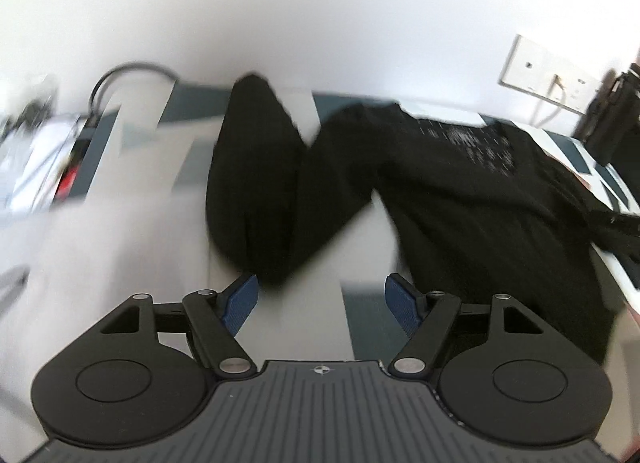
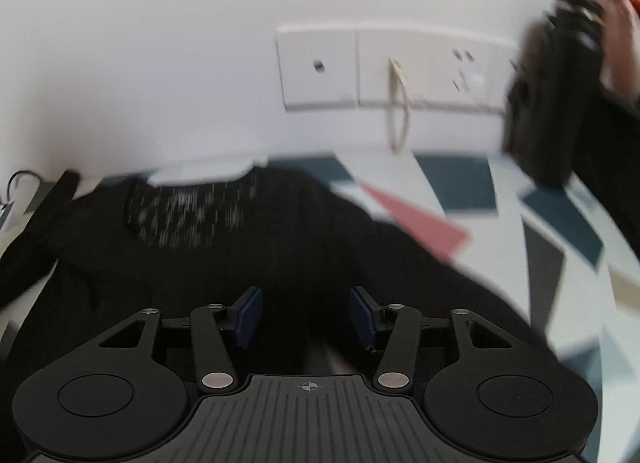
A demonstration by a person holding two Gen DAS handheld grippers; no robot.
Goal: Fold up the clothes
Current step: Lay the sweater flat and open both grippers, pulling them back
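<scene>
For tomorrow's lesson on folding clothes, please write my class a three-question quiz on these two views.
1. True or false: the left tongs clamp the black sleeve.
2. What is printed on the black shirt? A) red stripes B) a pale speckled graphic C) nothing
3. What is mounted on the wall behind the patterned table?

Key: 1 false, both tongs are open and hold nothing; 2 B; 3 a white socket panel.

Black shirt (image 1: 460,191) with white print, geometric-patterned tablecloth (image 2: 560,231)
</scene>
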